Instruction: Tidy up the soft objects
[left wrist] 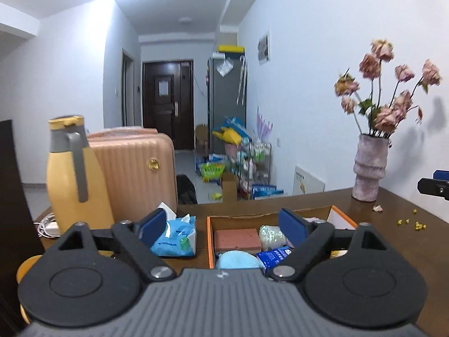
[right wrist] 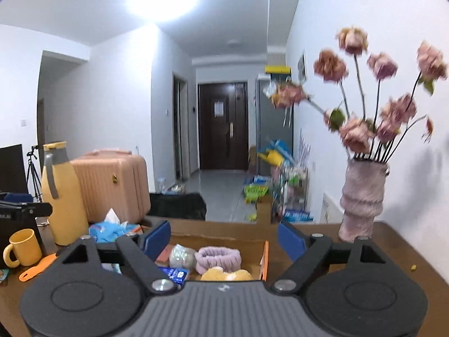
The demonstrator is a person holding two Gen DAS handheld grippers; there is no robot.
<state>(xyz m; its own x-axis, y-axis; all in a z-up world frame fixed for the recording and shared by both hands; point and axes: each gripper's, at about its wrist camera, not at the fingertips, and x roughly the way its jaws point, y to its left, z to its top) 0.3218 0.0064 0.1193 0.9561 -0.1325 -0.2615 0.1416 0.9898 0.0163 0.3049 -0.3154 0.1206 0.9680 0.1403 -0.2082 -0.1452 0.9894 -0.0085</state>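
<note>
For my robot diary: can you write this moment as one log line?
left gripper: open, empty | right gripper: open, empty | orange box: holds soft items | tissue pack: outside box

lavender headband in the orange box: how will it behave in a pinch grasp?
The lavender headband looks plush and fluffy, so it is probably light and will compress between the pads. It is a loop, so it will likely sag and dangle once lifted. It lies against the yellow plush, which it may drag along.

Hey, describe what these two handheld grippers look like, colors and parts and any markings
Both look alike. The left gripper and right gripper each have a grey ribbed body with a small white logo, two round black discs, black linkage arms with silver bolts and triangular cutouts, and blue pads on the fingers. No cables or sleeves show.
</note>
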